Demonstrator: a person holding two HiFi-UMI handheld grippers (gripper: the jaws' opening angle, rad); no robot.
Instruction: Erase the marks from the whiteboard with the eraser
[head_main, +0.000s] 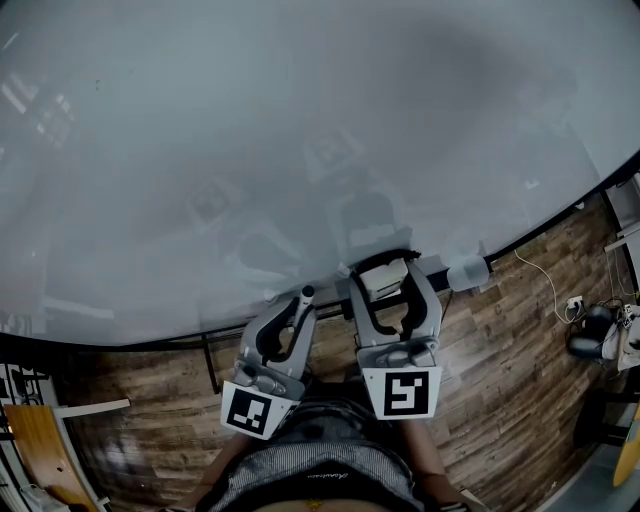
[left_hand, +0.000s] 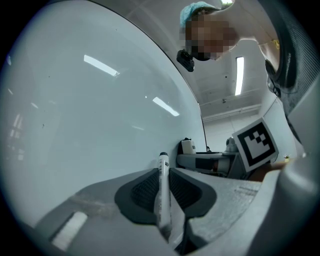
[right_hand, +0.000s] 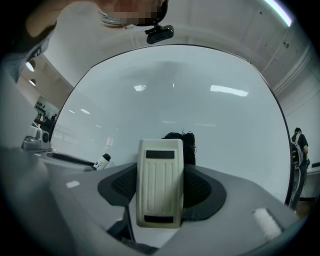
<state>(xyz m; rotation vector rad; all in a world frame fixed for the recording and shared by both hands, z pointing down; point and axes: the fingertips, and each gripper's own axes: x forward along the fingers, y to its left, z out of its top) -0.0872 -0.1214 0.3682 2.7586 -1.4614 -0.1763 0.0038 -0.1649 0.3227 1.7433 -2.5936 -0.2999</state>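
At whiteboard (head_main: 300, 120) base: left claw (head_main: 298, 312), right claw (head_main: 388, 278) side by side.
Left claw: pinching marker (left_hand: 163, 190).
Right claw: pinching eraser (right_hand: 160, 185).

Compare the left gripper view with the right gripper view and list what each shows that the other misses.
Left gripper view only: the left claw shut on a marker, and the other gripper's square-marker cube. Right gripper view only: the right claw shut on the eraser, a dark patch behind it, a distant person. Both: the whiteboard, glossy with reflected lights.
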